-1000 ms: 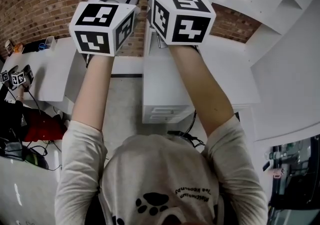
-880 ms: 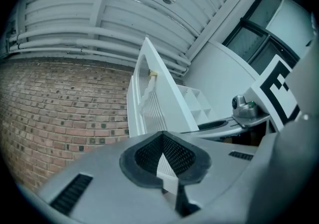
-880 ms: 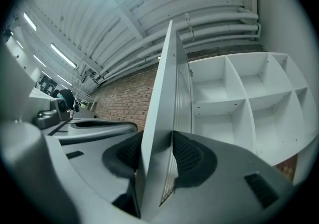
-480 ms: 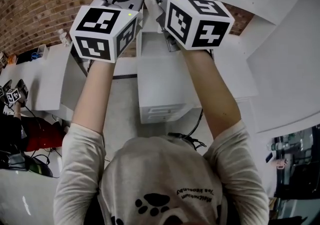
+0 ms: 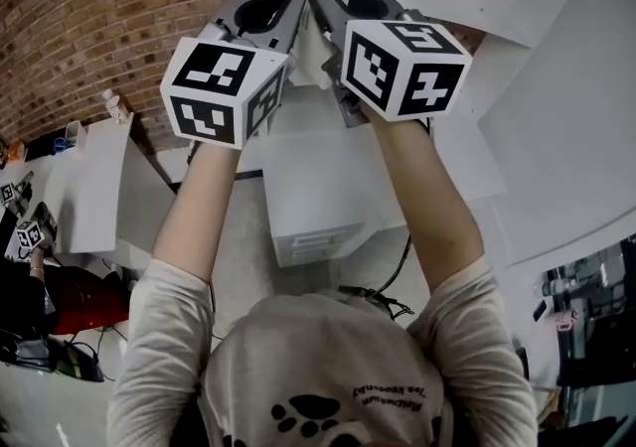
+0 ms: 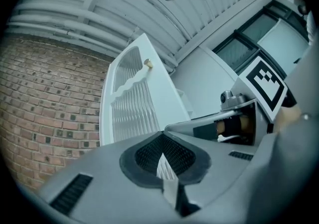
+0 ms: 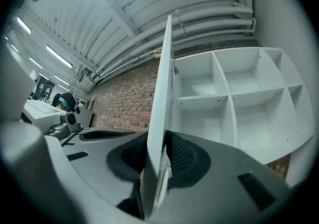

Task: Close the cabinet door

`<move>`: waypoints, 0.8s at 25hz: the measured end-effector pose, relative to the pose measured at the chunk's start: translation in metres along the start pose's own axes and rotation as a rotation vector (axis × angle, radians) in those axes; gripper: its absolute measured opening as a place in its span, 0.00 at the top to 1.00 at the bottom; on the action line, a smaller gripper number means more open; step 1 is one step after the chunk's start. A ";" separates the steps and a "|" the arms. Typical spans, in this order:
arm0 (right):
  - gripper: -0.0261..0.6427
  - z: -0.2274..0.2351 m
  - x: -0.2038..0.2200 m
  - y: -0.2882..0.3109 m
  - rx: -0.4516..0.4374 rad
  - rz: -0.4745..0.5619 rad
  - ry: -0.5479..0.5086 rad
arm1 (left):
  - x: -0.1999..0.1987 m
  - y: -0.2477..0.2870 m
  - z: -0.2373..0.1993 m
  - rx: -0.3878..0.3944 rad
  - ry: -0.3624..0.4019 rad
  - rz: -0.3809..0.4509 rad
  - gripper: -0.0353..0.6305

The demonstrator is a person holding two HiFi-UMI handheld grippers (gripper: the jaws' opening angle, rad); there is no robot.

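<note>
Right gripper view: R gripper [image 7: 158,154] jaws, just closing in, are pinching cabinet door [image 7: 163,68] at its edge. L gripper [image 6: 162,143], jaws together and empty, is pointing at door's face. Grip looks set, so swing-shut can begin.

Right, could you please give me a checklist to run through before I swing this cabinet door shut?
1. Grip: the right gripper has the edge of the cabinet door between its jaws, which have just been closing: ok.
2. Firmness of that hold: cannot tell.
3. The left gripper is shut with nothing in it, on the door's outer, louvred side: ok.
4. Nothing juts out of the shelves in view: ok.
5. Door stands open, edge-on to the shelves, free to swing: ok.
</note>
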State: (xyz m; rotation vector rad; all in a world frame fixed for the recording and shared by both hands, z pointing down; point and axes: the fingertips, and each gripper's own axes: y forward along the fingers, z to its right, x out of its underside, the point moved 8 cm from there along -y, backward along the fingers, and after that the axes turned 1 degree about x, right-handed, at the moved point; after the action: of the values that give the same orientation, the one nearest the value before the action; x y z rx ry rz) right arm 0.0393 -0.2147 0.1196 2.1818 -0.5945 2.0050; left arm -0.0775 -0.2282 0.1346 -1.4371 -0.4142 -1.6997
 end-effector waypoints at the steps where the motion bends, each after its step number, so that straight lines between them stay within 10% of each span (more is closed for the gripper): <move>1: 0.82 0.002 0.000 0.000 -0.001 0.001 0.004 | 0.001 0.001 0.000 0.005 -0.002 -0.002 0.94; 20: 0.83 0.052 0.005 -0.006 -0.084 0.003 0.070 | 0.014 0.026 0.013 0.048 -0.012 0.002 0.94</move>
State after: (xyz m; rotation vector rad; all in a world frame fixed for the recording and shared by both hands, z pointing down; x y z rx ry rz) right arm 0.0900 -0.2285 0.1191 2.0552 -0.6607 2.0106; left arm -0.0486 -0.2395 0.1445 -1.4128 -0.4570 -1.6689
